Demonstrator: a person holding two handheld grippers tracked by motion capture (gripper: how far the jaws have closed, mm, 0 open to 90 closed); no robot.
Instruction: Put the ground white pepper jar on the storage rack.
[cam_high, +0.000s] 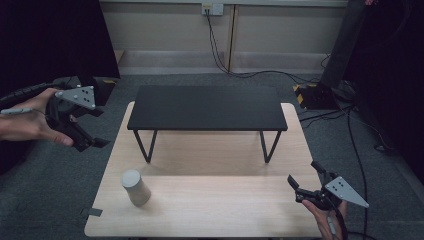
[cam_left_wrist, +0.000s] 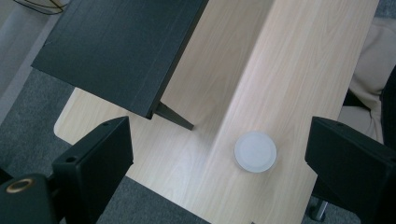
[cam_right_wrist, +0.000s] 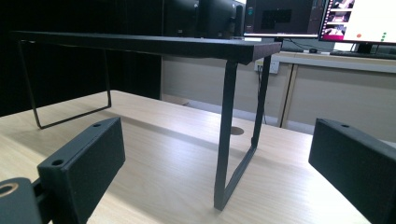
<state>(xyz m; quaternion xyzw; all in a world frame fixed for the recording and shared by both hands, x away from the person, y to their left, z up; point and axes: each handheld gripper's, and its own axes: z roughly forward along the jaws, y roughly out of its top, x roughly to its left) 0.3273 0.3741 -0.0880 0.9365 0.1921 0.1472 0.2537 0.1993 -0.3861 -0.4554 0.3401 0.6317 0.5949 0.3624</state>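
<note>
Two claws: both held off the work, neither touching anything.
Left claw (cam_high: 92, 127): raised beyond the left edge of the counter (cam_high: 210, 210), jaws spread wide with nothing between them; its own view looks down on the cup from above.
Right claw (cam_high: 305, 181): low at the near right corner of the counter, jaws wide apart and holding nothing, aimed under the riser.
Cup (cam_high: 135, 187): a pale grey, lidded cup or tumbler, upright near the near left corner of the counter, well clear of the riser's legs; in the left claw's view its round, flat white lid (cam_left_wrist: 255, 151) faces up.
Riser (cam_high: 207, 106): a black shelf on thin wire legs, across the far half of the counter; nothing on it or under it.
Likely handling: probably light and rigid, perhaps plastic or paper; the matte wall should give fair friction. If empty it may tip easily under a sideways nudge; contents cannot be told.
Where to grip: across the round wall at mid-height, jaws on opposite sides. Avoid the lid, which could pop off or slide.
Pressure: moderate, since a thin wall might buckle.
Nearest claw: the left, which already looks down over the cup.
</note>
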